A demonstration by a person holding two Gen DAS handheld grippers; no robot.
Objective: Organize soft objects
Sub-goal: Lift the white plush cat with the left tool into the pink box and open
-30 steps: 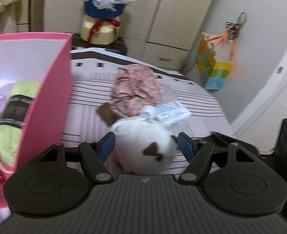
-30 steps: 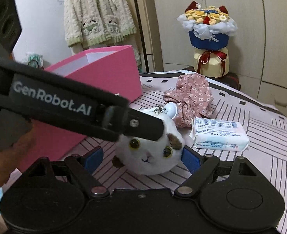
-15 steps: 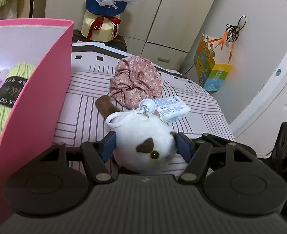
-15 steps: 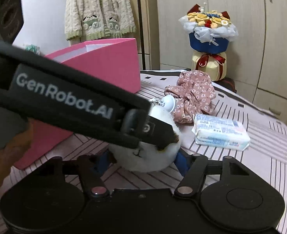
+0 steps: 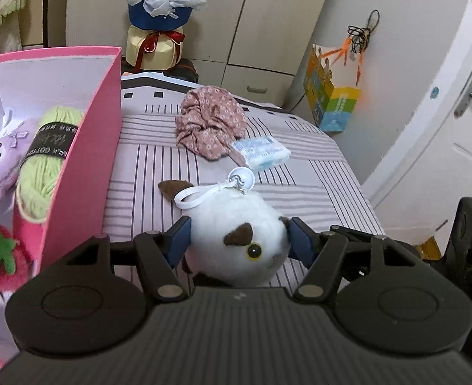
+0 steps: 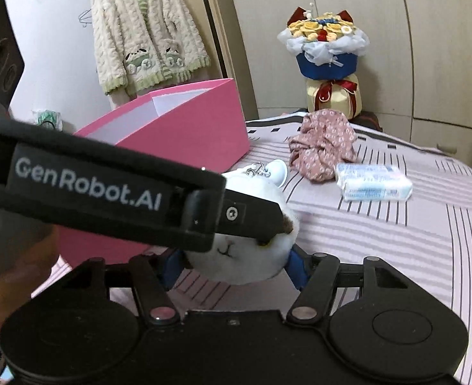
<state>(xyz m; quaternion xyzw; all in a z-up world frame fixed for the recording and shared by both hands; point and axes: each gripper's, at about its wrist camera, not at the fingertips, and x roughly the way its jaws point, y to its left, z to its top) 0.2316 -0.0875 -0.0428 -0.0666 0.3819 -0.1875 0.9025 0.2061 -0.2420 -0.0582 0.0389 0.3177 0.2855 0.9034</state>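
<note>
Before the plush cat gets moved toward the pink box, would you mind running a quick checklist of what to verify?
1. Left gripper pads on both sides of the plush cat: ok.
2. Right gripper also on the cat: ok.
3. Firmness of either grip: cannot tell.
4. Pink box open on top: ok.
5. Room inside beside the green yarn: cannot tell.
6. Keychain loop free of the floral cloth: ok.

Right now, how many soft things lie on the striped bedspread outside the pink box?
3: white cat plush nearest, pink floral cloth bundle farther back, blue-white tissue pack beside it. Others may be hidden.
</note>
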